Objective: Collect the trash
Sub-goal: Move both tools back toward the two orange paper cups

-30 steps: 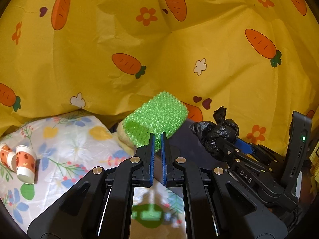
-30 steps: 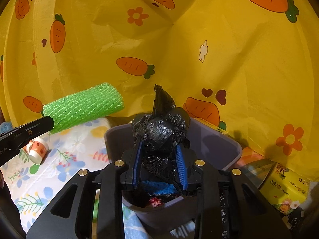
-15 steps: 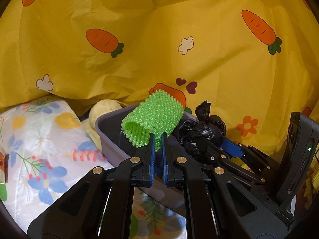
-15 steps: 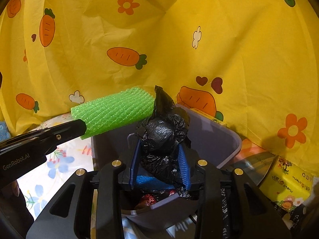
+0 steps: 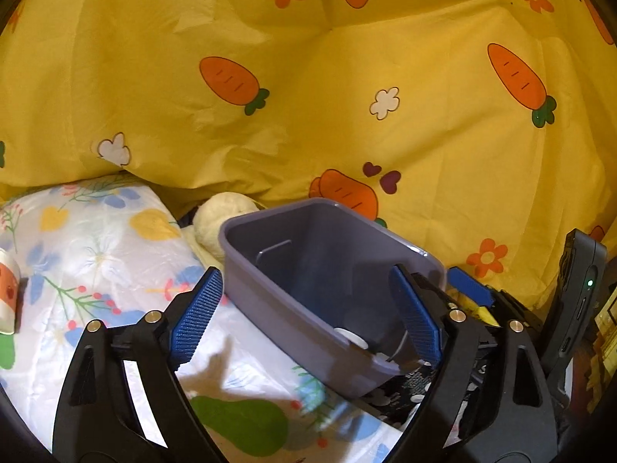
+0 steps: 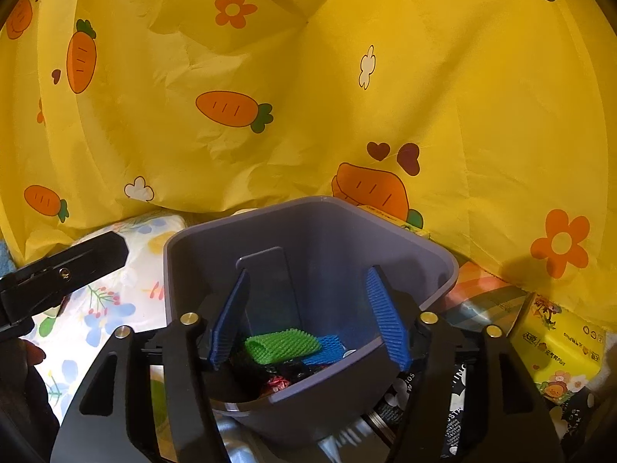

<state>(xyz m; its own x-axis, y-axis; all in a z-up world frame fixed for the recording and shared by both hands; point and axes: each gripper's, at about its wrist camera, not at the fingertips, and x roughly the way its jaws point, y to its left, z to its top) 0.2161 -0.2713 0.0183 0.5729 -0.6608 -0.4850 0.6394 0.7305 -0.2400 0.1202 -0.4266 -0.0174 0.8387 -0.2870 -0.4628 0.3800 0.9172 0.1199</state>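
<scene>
A grey-purple plastic bin point(image 5: 293, 308) stands on the flowered cloth; it also shows in the right wrist view point(image 6: 405, 254). Inside it lie a green foam net sleeve point(image 6: 283, 345), a blue net piece point(image 6: 327, 347), a black bag point(image 6: 285, 368) and a red scrap. My left gripper point(image 5: 306, 318) is open and empty, its jaws wide apart over the bin's near left rim. My right gripper point(image 6: 306, 320) is open and empty above the bin's mouth. The left gripper's finger point(image 6: 77, 260) shows at the left of the right wrist view.
A yellow carrot-print cloth point(image 5: 347, 96) hangs behind everything. A paper cup point(image 5: 7, 293) lies at the far left on the flowered cloth point(image 5: 96, 254). A pale round lump point(image 5: 219, 220) sits behind the bin. A yellow tissue pack point(image 6: 559, 347) and dark printed packaging point(image 6: 455, 405) lie at the right.
Both grippers have opened. The green net sleeve left my left gripper and the black bag left my right gripper; both now lie in the bin.
</scene>
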